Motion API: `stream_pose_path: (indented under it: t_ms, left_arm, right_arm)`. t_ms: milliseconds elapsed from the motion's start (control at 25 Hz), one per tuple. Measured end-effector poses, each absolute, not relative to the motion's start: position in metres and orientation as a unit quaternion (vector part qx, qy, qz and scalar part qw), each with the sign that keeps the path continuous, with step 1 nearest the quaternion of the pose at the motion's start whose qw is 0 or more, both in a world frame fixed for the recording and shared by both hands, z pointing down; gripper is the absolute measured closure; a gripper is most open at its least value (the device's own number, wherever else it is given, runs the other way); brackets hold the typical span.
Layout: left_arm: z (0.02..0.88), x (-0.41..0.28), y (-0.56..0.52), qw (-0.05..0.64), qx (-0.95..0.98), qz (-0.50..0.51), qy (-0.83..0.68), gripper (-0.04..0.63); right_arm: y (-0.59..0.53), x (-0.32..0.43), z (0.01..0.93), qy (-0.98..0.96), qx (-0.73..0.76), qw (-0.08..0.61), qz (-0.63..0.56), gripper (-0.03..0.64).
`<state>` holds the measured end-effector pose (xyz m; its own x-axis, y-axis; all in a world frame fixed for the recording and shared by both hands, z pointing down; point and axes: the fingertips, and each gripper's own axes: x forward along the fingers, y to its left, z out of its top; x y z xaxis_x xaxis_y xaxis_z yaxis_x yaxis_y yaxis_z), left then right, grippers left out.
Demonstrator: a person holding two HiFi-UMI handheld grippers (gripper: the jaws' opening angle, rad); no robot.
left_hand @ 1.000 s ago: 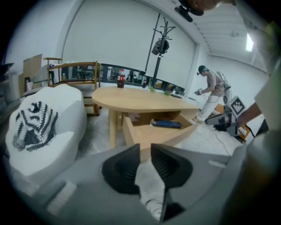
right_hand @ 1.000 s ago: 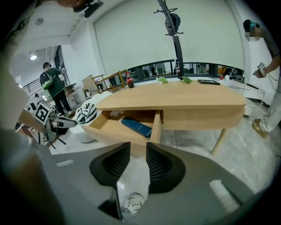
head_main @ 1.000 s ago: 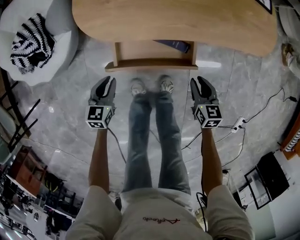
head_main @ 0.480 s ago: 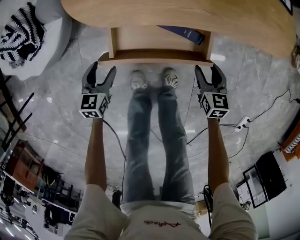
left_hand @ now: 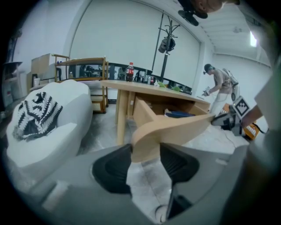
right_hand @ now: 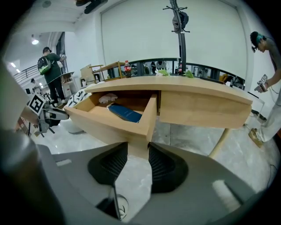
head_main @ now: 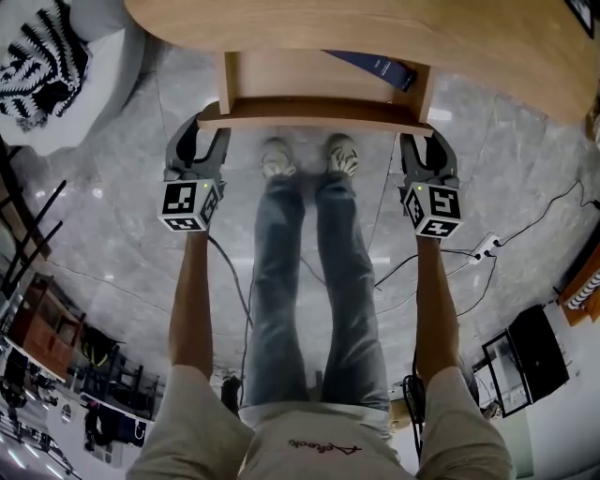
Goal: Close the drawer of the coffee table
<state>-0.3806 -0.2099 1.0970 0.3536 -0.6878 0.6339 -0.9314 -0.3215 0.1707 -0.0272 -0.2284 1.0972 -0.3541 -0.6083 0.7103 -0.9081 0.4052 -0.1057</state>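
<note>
Head view: the light wooden pull-out drawer (head_main: 291, 77) stands open from the oval light wooden coffee table (head_main: 375, 28) at 12 o'clock. Its drawer front (head_main: 309, 113) runs 9 to 3. The left gripper (head_main: 200, 141) is at the 9 end and the right gripper (head_main: 429, 148) at the 3 end, both equally near, so the shutting push should go toward 12. A flat dark blue book (head_main: 375, 67) lies inside, no title legible. The shirt print is unreadable. Left gripper view: jaws closing, pads meeting the drawer front's corner between them. A red-labelled dark bottle (left_hand: 130, 72) stands on the table, its brand too small to read. Right gripper view: jaws closing on the opposite corner, pads against the wood. No writing shows on the book cover.
</note>
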Motion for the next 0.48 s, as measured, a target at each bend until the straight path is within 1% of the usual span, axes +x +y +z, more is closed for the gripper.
stream_pose_path:
  t_ms: [160, 480]
  left_arm:
    - [1.085, -0.381, -0.216, 0.255, 0.779, 0.229, -0.525, 0.393]
    - [1.081, -0.38, -0.218, 0.26, 0.776, 0.24, -0.522, 0.393]
  right_arm:
    - [-0.234, -0.027, 1.085, -0.784, 0.492, 0.285, 0.251, 0.46]
    - [-0.237, -0.026, 1.082, -0.781, 0.489, 0.291, 0.259, 0.463]
